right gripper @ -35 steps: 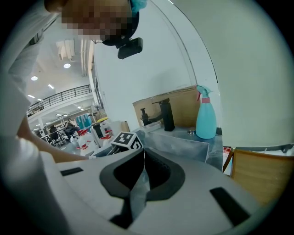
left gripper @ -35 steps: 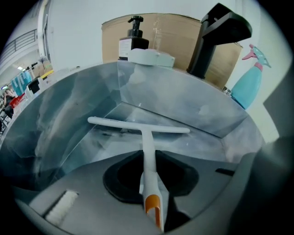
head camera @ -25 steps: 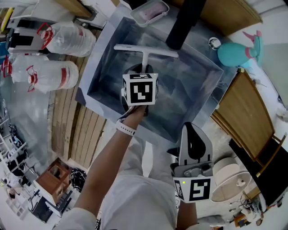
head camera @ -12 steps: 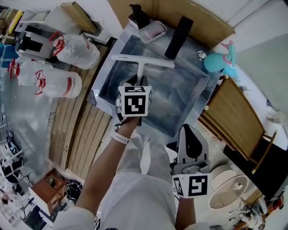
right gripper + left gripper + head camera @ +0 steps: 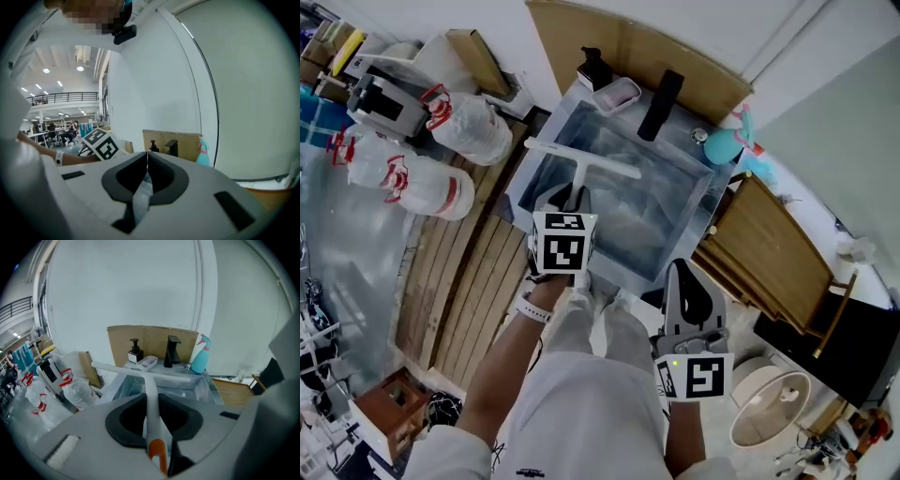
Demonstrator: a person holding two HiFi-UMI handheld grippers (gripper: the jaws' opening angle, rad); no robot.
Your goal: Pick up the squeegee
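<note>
Over the sink, far centre: left tool clenched on the handle of the white squeegee, orange handle end tucked behind the pads. T-bar lies crossways and looks clear of the basin. Right tool near right, jaws pressed together, nothing in them. Judged: grasp made, lift is the step in hand. Next calls for a firm hold, bar level, away from the black faucet.
</note>
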